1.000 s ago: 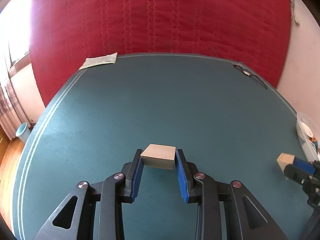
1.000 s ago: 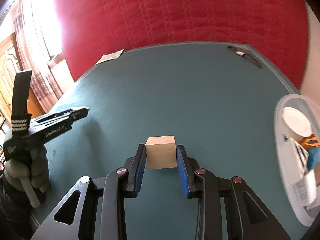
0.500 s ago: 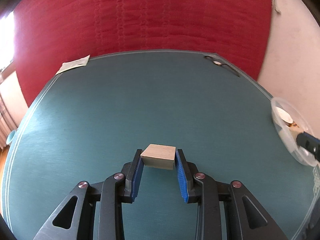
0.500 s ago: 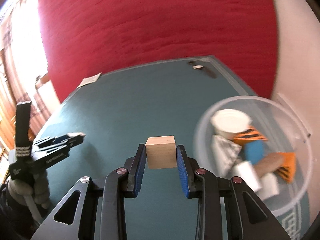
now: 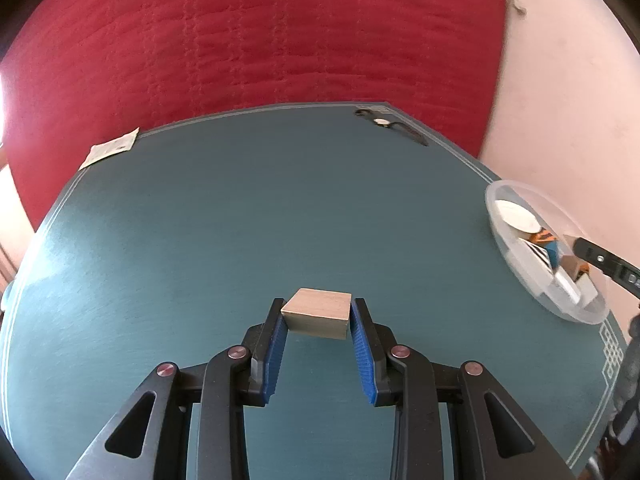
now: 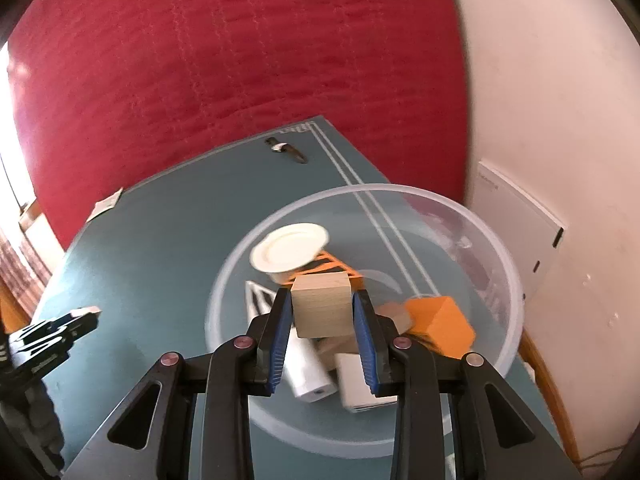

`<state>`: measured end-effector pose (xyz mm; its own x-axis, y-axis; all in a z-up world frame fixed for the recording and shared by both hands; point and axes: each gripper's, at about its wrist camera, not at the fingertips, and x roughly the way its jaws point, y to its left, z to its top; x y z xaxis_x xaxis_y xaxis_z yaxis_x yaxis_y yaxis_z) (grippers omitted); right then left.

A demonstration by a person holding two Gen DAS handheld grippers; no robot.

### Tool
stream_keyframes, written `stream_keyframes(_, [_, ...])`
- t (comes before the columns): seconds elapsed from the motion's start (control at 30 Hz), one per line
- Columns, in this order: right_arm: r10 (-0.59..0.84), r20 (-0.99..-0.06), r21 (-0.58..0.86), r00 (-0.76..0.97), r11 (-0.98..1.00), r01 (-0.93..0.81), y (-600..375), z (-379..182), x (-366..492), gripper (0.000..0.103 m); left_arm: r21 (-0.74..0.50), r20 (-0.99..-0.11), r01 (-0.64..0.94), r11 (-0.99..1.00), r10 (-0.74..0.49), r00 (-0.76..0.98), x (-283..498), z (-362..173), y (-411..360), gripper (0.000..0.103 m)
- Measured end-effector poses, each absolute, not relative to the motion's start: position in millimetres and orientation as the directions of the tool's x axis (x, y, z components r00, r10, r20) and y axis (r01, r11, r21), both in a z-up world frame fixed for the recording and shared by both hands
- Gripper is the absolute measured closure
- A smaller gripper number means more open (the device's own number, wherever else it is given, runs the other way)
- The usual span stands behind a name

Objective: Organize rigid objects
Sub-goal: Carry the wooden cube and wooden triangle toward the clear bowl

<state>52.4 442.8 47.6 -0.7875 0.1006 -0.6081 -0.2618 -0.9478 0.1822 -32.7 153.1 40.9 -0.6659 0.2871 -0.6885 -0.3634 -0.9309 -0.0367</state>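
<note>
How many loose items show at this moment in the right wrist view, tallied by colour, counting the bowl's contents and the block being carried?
Inside the clear bowl, apart from the carried block; blur may hide more.
Plain wood: 2, the wooden block in the right hand-held gripper and a tan piece
Orange: 2, an orange block and a striped piece
White: 4
Total: 8

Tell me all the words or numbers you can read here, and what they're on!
None can be read.
Paper slip at the table's far edge: print too small.
Left gripper's side, in the right wrist view: marking too blurred.
Wooden blocks: no print visible.
</note>
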Motion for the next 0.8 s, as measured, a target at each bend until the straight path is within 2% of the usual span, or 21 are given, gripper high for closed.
stream_keyframes(0.23, [0.107, -0.624, 0.190, -0.774, -0.940, -0.283, 457, 40, 51, 0.070, -0.027, -0.685, -0.403, -0.915, 0.311, -0.659, -27, 47, 170, 0.070])
stream_keyframes(0.27, [0.105, -0.627, 0.191, -0.772, -0.940, -0.283, 458, 40, 52, 0.067, -0.026, -0.684, -0.409, -0.912, 0.314, -0.658, -27, 48, 172, 0.070])
stream_keyframes(0.3, [0.106, -0.630, 0.193, -0.770, -0.938, -0.287, 459, 40, 52, 0.059, -0.026, -0.684, -0.413, -0.910, 0.317, -0.657, -27, 48, 174, 0.070])
stream_keyframes(0.37, [0.113, -0.627, 0.205, -0.771, -0.931, -0.303, 463, 40, 54, 0.054, -0.034, -0.685, -0.425, -0.904, 0.331, -0.649, -27, 51, 180, 0.070])
stream_keyframes(0.8, [0.188, -0.562, 0.201, -0.806, -0.914, -0.353, 473, 56, 74, 0.054, -0.038, -0.670, -0.550, -0.834, 0.430, -0.606, -12, 68, 232, 0.070])
